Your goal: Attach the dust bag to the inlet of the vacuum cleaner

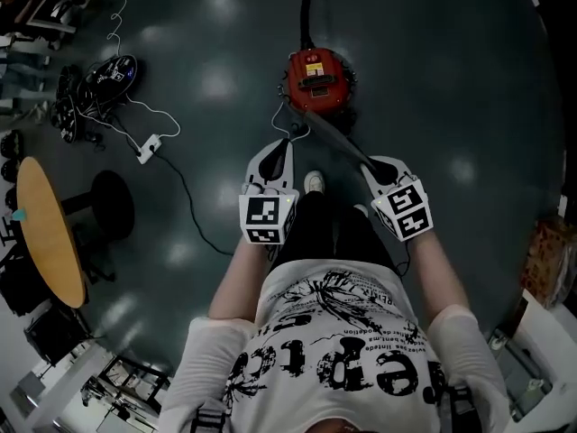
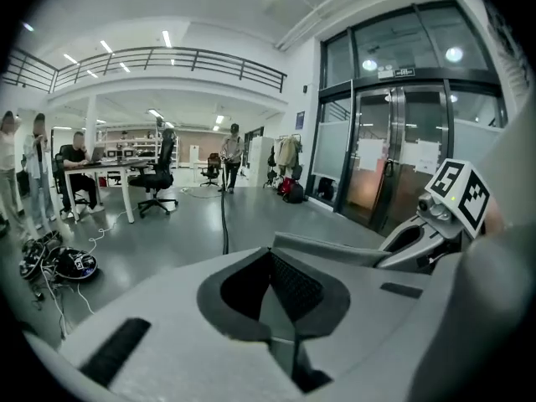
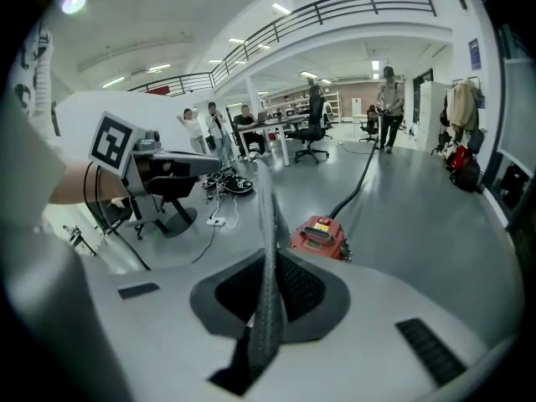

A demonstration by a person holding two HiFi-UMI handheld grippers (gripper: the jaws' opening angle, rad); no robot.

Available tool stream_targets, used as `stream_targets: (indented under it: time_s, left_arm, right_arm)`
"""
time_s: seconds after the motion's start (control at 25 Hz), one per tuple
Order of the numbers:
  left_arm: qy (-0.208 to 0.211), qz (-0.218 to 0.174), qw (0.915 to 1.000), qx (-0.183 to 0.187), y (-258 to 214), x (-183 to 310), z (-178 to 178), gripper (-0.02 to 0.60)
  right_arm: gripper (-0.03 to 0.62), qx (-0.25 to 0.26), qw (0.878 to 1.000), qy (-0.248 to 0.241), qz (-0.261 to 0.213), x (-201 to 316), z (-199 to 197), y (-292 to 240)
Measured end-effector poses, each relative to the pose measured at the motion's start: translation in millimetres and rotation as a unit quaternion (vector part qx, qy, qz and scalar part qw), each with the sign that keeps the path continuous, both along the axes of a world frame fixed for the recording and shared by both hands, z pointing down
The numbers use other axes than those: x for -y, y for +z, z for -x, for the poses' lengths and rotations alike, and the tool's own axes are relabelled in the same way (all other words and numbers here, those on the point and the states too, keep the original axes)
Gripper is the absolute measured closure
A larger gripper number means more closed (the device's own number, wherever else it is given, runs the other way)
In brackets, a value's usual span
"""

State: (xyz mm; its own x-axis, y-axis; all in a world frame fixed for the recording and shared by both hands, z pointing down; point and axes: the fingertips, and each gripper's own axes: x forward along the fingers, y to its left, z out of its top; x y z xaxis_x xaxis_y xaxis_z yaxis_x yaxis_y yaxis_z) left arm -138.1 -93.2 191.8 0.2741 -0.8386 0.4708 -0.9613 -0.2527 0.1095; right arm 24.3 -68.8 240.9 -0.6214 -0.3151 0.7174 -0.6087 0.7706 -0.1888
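Observation:
The red vacuum cleaner stands on the dark floor ahead of the person's feet, its black hose running away from it. My right gripper is shut on a flat grey dust bag, which stretches from the jaws toward the vacuum. In the right gripper view the dust bag shows edge-on between the jaws, with the vacuum cleaner beyond it. My left gripper hangs beside the bag, shut, with nothing between its pads. From the left gripper view the dust bag lies just past the closed jaws.
A round wooden table and a black stool stand at the left. A white power strip with cables lies on the floor near black gear. A box sits at the right. People sit at desks; glass doors stand near.

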Motion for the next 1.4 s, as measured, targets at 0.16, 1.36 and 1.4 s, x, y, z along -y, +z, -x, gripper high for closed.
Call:
stream_targets:
  time_s: [0.16, 1.36, 1.4]
  left_arm:
    - [-0.022, -0.006, 0.9991, -0.035, 33.8, 11.7, -7.3, 0.578]
    - [0.161, -0.073, 0.9570, 0.230, 376.9, 152.7, 3.9, 0.431]
    - [0.181, -0.064, 0.9468, 0.258, 382.0, 161.6, 3.1, 0.412]
  right_arm:
    - [0.571, 0.008, 0.999, -0.039, -0.001, 8.2, -0.8, 33.4]
    - [0.571, -0.008, 0.939, -0.299, -0.172, 21.7, 6.5, 390.4]
    - [0.571, -0.007, 0.938, -0.302, -0.172, 22.2, 6.0, 391.8]
